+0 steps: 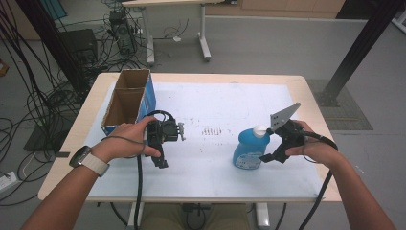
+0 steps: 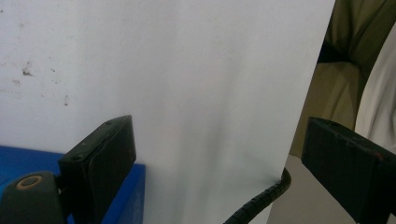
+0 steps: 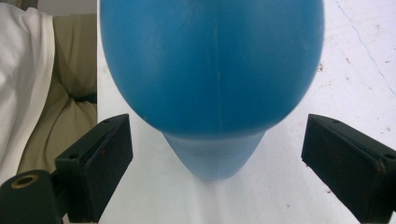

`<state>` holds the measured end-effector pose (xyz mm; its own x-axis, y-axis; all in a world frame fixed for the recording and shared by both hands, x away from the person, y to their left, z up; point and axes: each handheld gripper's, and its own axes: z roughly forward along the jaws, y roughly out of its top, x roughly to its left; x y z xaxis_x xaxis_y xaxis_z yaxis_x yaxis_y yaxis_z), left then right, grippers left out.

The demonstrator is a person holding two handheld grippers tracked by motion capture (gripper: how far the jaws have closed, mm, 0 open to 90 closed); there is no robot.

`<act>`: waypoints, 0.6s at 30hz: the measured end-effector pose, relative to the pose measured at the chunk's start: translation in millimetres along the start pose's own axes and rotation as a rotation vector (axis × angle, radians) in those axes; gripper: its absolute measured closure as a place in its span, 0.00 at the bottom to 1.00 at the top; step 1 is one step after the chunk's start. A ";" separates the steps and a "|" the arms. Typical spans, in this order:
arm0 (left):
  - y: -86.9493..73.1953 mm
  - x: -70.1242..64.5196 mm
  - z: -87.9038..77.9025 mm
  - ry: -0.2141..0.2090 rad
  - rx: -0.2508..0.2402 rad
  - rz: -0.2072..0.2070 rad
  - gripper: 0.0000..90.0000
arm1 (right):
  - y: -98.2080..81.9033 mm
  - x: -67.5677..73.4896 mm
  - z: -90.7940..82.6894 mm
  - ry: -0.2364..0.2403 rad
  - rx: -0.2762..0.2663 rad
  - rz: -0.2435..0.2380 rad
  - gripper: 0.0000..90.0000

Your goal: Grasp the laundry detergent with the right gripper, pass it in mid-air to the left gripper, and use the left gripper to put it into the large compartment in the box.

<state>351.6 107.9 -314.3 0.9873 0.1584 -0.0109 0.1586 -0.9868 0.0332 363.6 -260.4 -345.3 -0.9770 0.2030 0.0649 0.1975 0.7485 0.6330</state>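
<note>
Blue bottle (image 1: pixel 248 152), white cap, stands right of centre in the high view on the white mat (image 1: pixel 215 110). Right gripper (image 1: pixel 268 157) sits at its side, jaws wide, bottle between them untouched. Left gripper (image 1: pixel 162 163), lower left of centre beside the cardboard box (image 1: pixel 125 103), jaws apart, nothing held. Risk: closing off-centre on the rounded, smooth body could squeeze it out sideways or tip it.

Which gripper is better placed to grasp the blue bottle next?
Right. The right gripper has open jaws either side of the blue bottle; the left gripper sits near the cardboard box.
</note>
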 end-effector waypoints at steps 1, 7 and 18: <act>0.0 0.0 0.1 0.000 -0.002 -0.001 0.12 | -0.3 0.0 0.4 0.000 -0.002 -0.001 0.10; 0.5 0.2 0.2 0.000 0.001 0.001 0.12 | -2.2 0.1 1.6 -0.002 -0.008 0.004 0.10; 0.3 0.2 0.1 0.002 0.000 0.002 0.12 | -3.8 0.4 5.1 0.000 -0.019 0.006 0.10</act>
<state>351.9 107.6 -314.4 0.9876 0.1568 -0.0091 0.1571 -0.9870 0.0334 362.9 -260.0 -351.6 -0.9757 0.2079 0.0686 0.2021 0.7352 0.6470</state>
